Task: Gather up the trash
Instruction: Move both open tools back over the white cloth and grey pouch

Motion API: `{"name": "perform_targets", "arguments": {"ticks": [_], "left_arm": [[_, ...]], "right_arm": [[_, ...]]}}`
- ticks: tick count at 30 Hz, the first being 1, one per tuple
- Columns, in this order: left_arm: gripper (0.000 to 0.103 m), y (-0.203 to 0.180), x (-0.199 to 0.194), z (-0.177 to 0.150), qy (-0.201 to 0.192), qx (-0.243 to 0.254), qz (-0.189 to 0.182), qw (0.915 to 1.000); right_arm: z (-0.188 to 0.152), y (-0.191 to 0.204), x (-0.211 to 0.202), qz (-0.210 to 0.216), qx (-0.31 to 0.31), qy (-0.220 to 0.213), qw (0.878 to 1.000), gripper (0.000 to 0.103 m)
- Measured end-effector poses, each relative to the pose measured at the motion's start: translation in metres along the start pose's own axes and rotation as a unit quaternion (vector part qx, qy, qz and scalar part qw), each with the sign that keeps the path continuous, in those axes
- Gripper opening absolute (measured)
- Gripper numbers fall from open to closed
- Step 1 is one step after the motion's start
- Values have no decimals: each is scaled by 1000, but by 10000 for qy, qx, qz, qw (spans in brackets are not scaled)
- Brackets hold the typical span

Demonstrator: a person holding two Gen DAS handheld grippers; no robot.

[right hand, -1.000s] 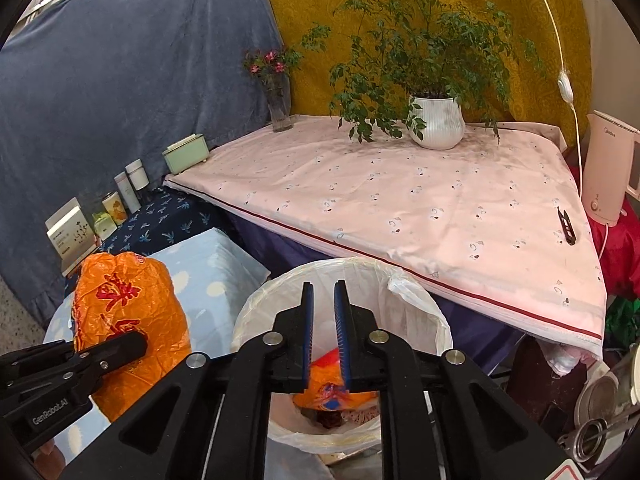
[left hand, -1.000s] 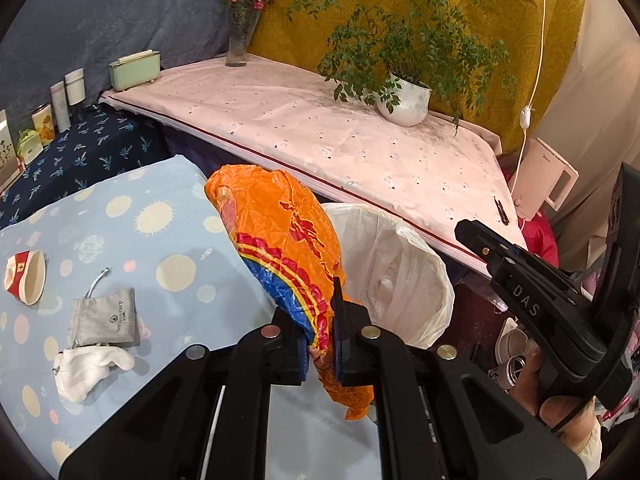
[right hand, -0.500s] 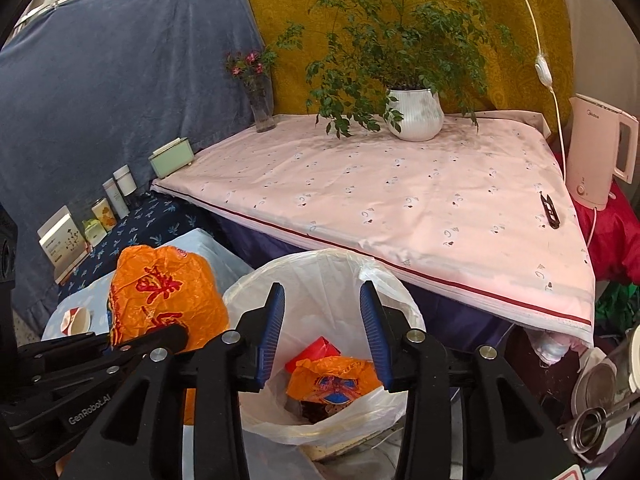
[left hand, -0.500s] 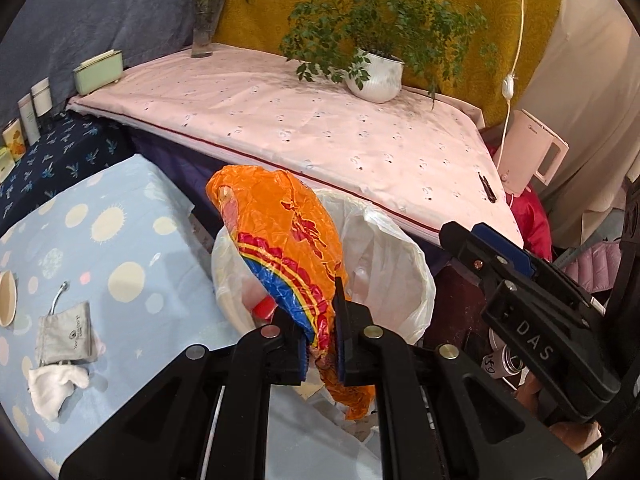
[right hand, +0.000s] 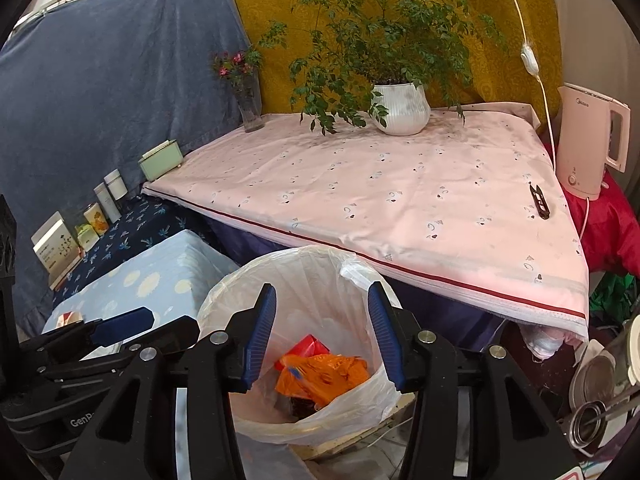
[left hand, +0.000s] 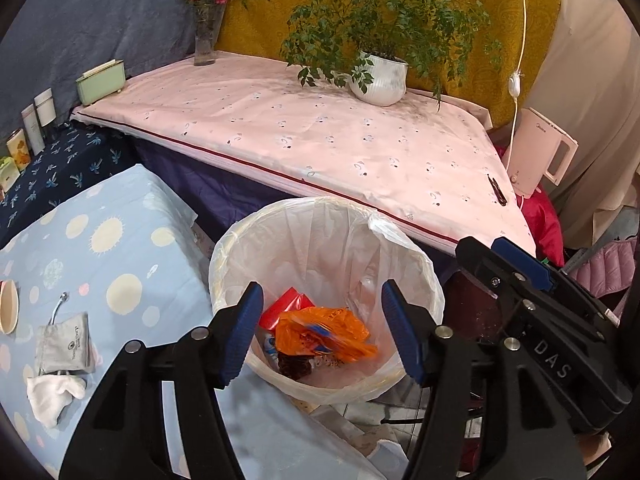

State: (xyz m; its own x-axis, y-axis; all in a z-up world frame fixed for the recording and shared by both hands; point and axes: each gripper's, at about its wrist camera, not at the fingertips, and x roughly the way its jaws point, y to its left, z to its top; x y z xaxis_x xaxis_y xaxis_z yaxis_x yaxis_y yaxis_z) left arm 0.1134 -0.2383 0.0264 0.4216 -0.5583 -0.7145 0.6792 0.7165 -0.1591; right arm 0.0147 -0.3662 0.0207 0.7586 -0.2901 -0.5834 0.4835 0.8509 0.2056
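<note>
Left gripper (left hand: pixel 322 330): black frame, blue finger pads, jaws spread wide with nothing between them, held above the mouth of the round bin lined with a translucent white plastic bag (left hand: pixel 416 252). Right gripper (right hand: pixel 322 332): same build, jaws likewise parted and empty, also over the bin.

Inside the bin, a crumpled orange plastic wrapper with blue and red print (left hand: pixel 324 334) lies on top of the contents, beside a red packet (left hand: pixel 284 304) and a dark item beneath it that cannot be identified.

Left of the bin stands a surface under a light blue cloth with pale sun and dot print (left hand: pixel 120 248). On it lie a grey drawstring pouch (left hand: pixel 64 342) and, just beside it, a crumpled white tissue (left hand: pixel 50 394).

Behind the bin is a table under a pink patterned cloth (left hand: pixel 320 136), carrying a leafy green plant in a white ribbed pot (left hand: pixel 380 78).
</note>
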Motion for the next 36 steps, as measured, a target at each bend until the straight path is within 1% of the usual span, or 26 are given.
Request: {"name": "perform_targets", "arguments": {"ticks": [10,12,16,19,22,25,28,30,31,34,35,36], "left_arm": [[58,16,-10,-5,-27,-162,145,9998],[58,22,-14,-7,-37,-221,195,9996],[58,34,-19,-13,-42,-335,288,9990],[58,45,-24,-18,-41,-430,368,9984],[62,57,-30,-23,-67,-545,462,9974],[63,69,-36,-28,-77,-630,540,9965],[66,85,-43,-34,-102,-776,669,9947],[67,95,-48,-39,-115,-853,759,9934],[69,99,-50,-41,-120,-895,801,9927],[84,118,-60,-49,-212,-1115,1040,9881],[87,125,-64,-53,-275,-1195,1117,9861],[87,131,-68,-56,-304,-1253,1176,9847]], "right_arm": [[1,13,-7,66,-150,-41,9999,53],[1,17,-9,87,-183,-49,9998,57],[0,27,-12,122,-258,-58,9996,58],[-2,35,-14,173,-309,-54,9994,61],[-3,44,-16,211,-367,-66,9991,63],[-4,53,-18,256,-435,-58,9987,63],[-5,63,-20,294,-490,-64,9983,67],[-6,70,-20,335,-507,-64,9981,67],[-7,73,-21,354,-525,-55,9980,67],[-10,84,-21,401,-586,-26,9975,67],[-12,89,-20,437,-609,-7,9972,68],[-14,93,-20,467,-632,13,9969,68]]}}
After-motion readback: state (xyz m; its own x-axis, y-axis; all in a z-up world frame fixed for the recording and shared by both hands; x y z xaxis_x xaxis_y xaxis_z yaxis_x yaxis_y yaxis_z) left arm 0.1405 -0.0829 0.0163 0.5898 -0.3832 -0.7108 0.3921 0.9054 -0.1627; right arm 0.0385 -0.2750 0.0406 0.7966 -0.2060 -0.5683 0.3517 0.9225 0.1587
